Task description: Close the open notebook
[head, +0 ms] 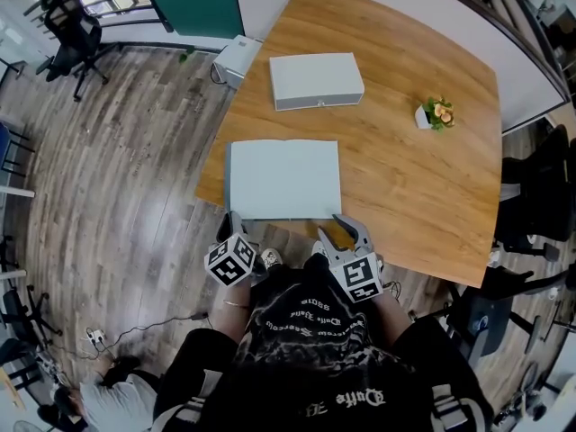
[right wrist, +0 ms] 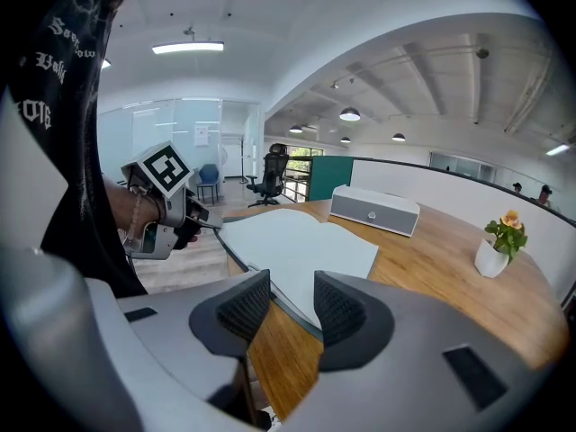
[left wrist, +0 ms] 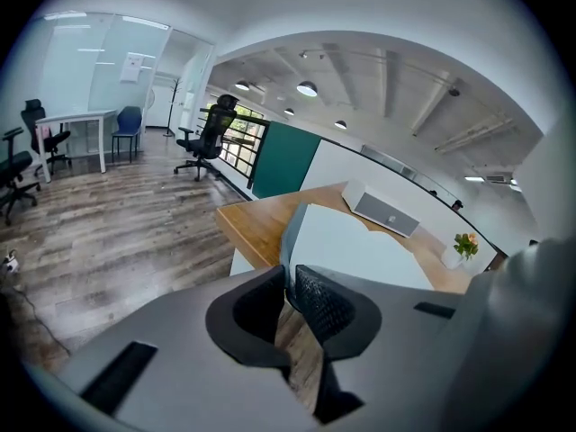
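Blank-paged notebook (head: pixel 283 178) (shirt print (head: pixel 310 318) too ornate to read)

Left hand-held gripper (head: pixel 234 220) pinched (tight), right hand-held gripper (head: pixel 339 232) open

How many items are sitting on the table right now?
3: the notebook lies open at the near edge, the grey box is beyond it, and the small potted plant stands off to the right in the head view. Nothing seems hidden.
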A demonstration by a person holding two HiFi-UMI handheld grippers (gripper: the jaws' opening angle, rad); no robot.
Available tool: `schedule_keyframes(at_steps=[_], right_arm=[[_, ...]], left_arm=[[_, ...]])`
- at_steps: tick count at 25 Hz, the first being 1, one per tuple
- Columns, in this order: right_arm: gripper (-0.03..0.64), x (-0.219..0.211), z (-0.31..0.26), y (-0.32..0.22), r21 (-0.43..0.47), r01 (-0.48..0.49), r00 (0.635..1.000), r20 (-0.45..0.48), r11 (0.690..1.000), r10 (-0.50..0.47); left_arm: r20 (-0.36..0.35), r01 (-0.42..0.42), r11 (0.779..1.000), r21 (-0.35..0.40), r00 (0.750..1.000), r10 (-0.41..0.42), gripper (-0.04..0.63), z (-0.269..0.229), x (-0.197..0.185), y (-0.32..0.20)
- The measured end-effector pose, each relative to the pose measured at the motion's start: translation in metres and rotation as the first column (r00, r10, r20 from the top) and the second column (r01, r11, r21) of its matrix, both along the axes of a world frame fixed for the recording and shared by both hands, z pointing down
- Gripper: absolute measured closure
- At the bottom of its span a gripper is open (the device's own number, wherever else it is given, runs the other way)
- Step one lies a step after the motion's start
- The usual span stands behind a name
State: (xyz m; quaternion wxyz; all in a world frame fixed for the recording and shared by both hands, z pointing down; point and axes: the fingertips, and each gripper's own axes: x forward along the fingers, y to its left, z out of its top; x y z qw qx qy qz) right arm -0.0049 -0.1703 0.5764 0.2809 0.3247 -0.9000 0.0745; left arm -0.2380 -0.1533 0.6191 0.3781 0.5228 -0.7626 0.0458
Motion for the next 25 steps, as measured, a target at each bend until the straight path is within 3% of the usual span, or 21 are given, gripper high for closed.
schedule_keyframes(at_steps=[9,13,16,25], right_arm=[[0.465,-0.001,0.000,0.000,-0.004,0.026,1.000,0.008,1.000,-0.026],[0.466,-0.001,0.000,0.002,-0.004,0.037,0.999,0.008,0.999,-0.037],[0.469,0.002,0.000,0.005,-0.002,0.042,0.999,0.011,0.999,-0.042],[0.479,0.007,-0.002,0.010,0.006,0.069,0.997,0.026,0.998,-0.069]], left_arm=[[0.087,-0.012,1.000,0.029,0.996,0.009,0.543,-0.023,0.005,-0.004],[0.140,-0.046,0.996,0.079,0.990,0.034,0.546,-0.042,0.012,-0.006],[0.141,-0.055,0.992,0.117,0.989,0.039,0.546,-0.053,0.017,-0.005],[0.211,-0.183,0.951,0.249,0.969,0.131,0.549,-0.095,0.050,-0.009]])
